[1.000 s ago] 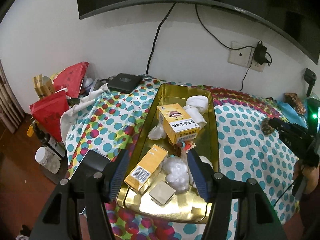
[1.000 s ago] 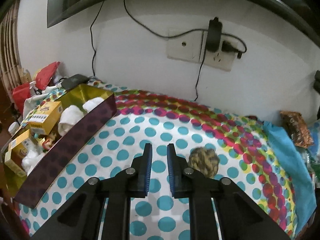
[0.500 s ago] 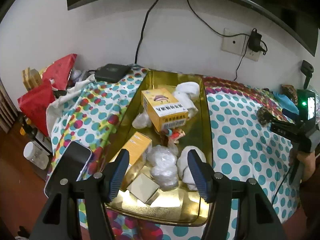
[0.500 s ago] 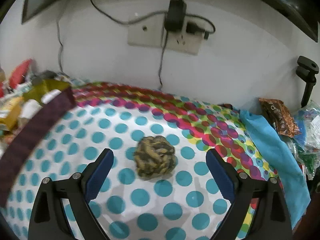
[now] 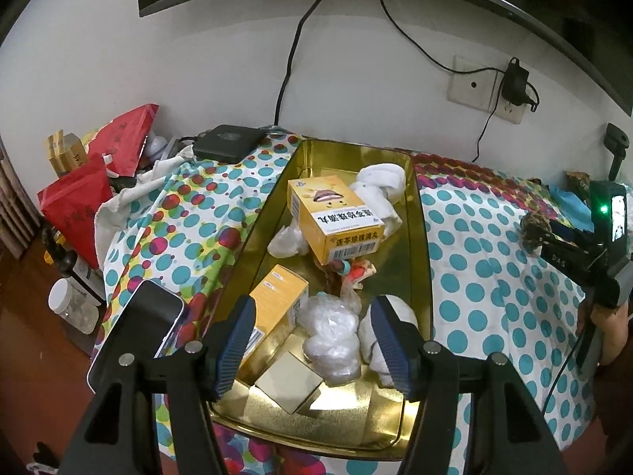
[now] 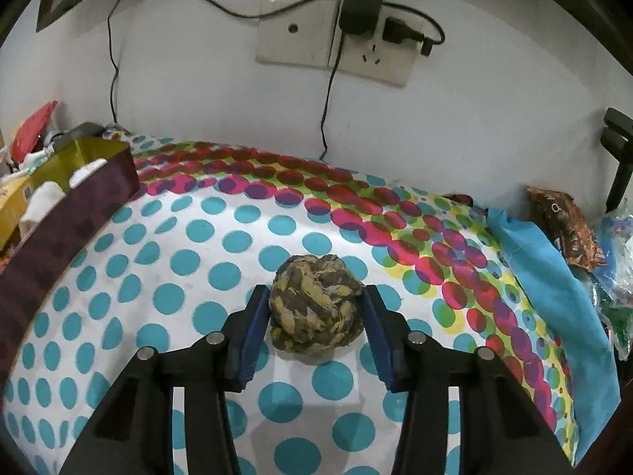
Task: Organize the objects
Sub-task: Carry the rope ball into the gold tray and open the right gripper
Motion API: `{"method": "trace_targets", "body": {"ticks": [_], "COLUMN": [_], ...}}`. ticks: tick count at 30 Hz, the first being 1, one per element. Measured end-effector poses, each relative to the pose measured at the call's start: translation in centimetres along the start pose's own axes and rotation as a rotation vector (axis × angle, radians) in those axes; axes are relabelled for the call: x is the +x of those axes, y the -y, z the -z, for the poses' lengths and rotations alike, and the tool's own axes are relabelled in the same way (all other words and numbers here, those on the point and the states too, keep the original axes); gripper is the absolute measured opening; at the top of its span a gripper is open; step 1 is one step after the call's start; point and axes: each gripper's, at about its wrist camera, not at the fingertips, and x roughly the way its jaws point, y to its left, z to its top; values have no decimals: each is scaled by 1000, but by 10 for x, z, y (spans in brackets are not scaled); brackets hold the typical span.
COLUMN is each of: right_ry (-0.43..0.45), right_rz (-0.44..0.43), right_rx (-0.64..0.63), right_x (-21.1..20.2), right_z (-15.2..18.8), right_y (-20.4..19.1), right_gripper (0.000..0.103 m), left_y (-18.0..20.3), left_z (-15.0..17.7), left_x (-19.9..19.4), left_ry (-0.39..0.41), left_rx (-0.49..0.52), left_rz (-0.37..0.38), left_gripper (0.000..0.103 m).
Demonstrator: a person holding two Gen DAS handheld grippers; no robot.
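A brown and yellow knotted rope ball (image 6: 316,308) lies on the polka-dot tablecloth. My right gripper (image 6: 314,291) has its jaws closing around it, and both blue pads touch the ball's sides. In the left wrist view the same ball (image 5: 534,229) shows at the right gripper's tip. The gold tray (image 5: 419,237) holds two yellow boxes (image 5: 336,217), a white cloth (image 5: 381,182), a clear plastic wad (image 5: 332,328) and a small beige box (image 5: 289,384). My left gripper (image 5: 312,303) hovers open over the tray's near end, gripping nothing.
A phone (image 5: 146,328) lies left of the tray near the table edge, a black box (image 5: 229,142) behind it. Red bags (image 5: 75,206) and bottles (image 5: 75,304) crowd the far left. A blue cloth (image 6: 546,277) and snack packet (image 6: 565,229) lie right of the ball.
My right gripper swung right to the rope ball, opened wide, then closed onto it. The left gripper sank slightly over the tray and stayed open.
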Motion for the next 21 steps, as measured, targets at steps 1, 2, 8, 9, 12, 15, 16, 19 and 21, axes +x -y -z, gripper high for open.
{"method": "trace_targets", "body": {"ticks": [1,2,8,9,12,15,16,19,21], "right_ry": [11,18,83,94,137,170,177,190,190], "right_rz": [-5,-7,-101,-117,-190,-262,-280,-346,-382], "right_rx": [-2,-3,-30,-37,-77,-130,-149,-206,-237], "right_x": [-5,-7,-57,-66,-102,-148,-164,-194,-207], "right_z": [-1,-2,-6,-5,-3,5,7,19,26], "right_y": [1,-4,-64,-77,-119,-143,-154,-171,-176], "right_gripper": [44,44,44,44,44,44,44,44,44], "left_y": [0,-1,-9,-12,-20,-31,-34,-43,-47], "left_z": [0,-1,-1,0,1,2,2,4,5], "left_x": [-2,-5,-22,-27,-38,-48,-51,-59,-65], "left_ry": [3,7,28,33,46,56,58,64,68], "left_rx": [-1,-3,-15,-18,-35,-50,-54,-68,-66], "left_rz": [-1,0,-13,-15,-24,-43,-47,-53,-67], "left_gripper": [62,62,62,62,62,62,62,62,62]}}
